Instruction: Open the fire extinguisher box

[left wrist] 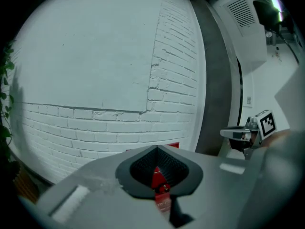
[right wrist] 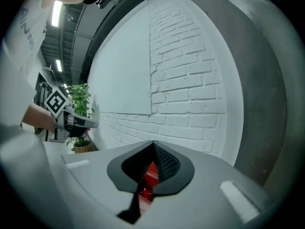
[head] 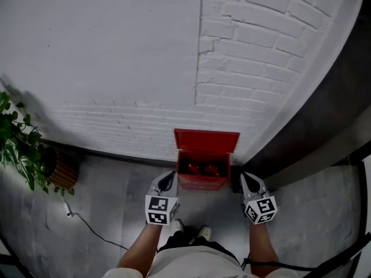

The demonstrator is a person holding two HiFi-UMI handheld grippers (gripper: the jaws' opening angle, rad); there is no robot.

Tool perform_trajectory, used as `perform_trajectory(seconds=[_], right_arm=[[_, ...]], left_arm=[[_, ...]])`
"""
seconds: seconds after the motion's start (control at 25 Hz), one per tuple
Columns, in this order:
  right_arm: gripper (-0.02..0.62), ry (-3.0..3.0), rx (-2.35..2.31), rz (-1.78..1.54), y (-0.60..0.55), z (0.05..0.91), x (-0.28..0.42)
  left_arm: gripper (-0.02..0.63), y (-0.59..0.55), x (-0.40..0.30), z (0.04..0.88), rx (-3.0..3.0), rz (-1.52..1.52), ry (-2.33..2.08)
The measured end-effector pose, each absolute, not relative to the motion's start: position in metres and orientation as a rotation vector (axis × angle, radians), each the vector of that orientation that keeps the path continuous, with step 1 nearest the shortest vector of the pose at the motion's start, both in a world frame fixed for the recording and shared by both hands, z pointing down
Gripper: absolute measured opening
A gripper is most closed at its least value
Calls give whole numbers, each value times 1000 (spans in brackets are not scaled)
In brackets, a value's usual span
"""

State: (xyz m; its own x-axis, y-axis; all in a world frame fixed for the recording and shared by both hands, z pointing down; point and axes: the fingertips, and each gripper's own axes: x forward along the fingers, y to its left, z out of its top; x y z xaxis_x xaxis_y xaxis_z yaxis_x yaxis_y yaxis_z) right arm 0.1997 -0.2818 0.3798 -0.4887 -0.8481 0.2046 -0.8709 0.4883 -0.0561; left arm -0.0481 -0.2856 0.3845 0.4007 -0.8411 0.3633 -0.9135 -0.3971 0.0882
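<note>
The red fire extinguisher box (head: 203,182) stands on the floor against the white brick wall. Its lid (head: 206,139) is raised upright against the wall, and red extinguishers (head: 200,168) show inside. My left gripper (head: 167,181) hangs just left of the box, shut and holding nothing. My right gripper (head: 250,183) hangs just right of it, also shut and empty. In the left gripper view the jaws (left wrist: 157,149) meet at their tips, with a sliver of the red box (left wrist: 158,178) below them. The right gripper view shows the same: closed tips (right wrist: 153,144) over the red box (right wrist: 148,175).
A potted plant (head: 23,149) in a brown pot (head: 62,171) stands at the left by the wall, with a thin cable (head: 87,225) across the floor. A dark column (head: 324,114) rises right of the box. The person's shoes (head: 191,231) are just before the box.
</note>
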Motion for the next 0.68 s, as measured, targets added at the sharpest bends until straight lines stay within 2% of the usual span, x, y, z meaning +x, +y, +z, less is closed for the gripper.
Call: perform_trajectory(seconds=[0.68], right_arm=[[6,-2574,1520,160,-276,355,196]], left_arm=[[3,-283,-47,361,2446,336,-1507]])
